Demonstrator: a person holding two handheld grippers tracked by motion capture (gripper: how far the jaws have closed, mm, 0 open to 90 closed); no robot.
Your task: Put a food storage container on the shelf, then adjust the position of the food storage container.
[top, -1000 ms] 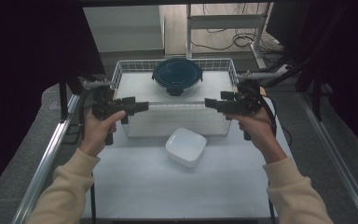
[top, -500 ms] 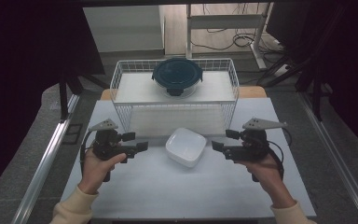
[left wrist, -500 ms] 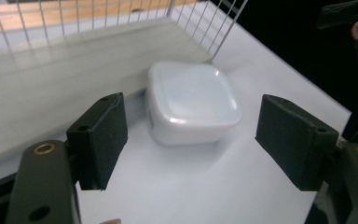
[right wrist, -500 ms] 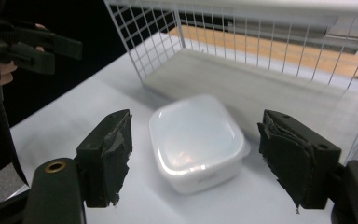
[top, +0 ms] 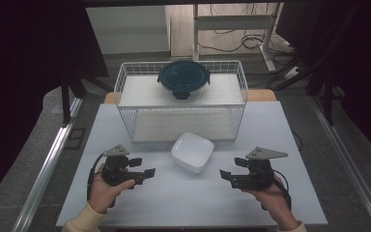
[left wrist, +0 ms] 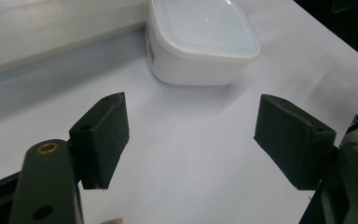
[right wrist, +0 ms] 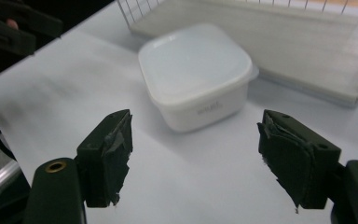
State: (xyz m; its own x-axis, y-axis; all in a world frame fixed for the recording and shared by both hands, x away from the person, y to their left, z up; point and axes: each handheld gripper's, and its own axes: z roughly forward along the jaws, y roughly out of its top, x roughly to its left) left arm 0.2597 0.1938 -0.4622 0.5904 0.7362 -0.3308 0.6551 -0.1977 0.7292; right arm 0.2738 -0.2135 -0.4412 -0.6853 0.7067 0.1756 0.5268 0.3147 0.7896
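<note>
A white square lidded container (top: 192,152) sits on the white table (top: 183,205) just in front of the wire basket. My left gripper (top: 149,173) is low over the table to its left and points right at it, jaws open and empty. My right gripper (top: 223,175) mirrors it on the right, also open and empty. In the left gripper view the container (left wrist: 200,42) lies ahead of the open gripper (left wrist: 191,135), clear of the pads. In the right gripper view the container (right wrist: 196,70) also lies beyond the open gripper (right wrist: 196,149), untouched.
A white wire basket (top: 125,121) stands at the back of the table, with a dark round lidded bowl (top: 183,79) on its upper board. Metal rails run along both sides of the table. A bare strip of table lies between the grippers and the near edge.
Both hands have come down from basket height and drawn back toward the near edge. They now sit low on either side of the white container. Nothing was picked up.
</note>
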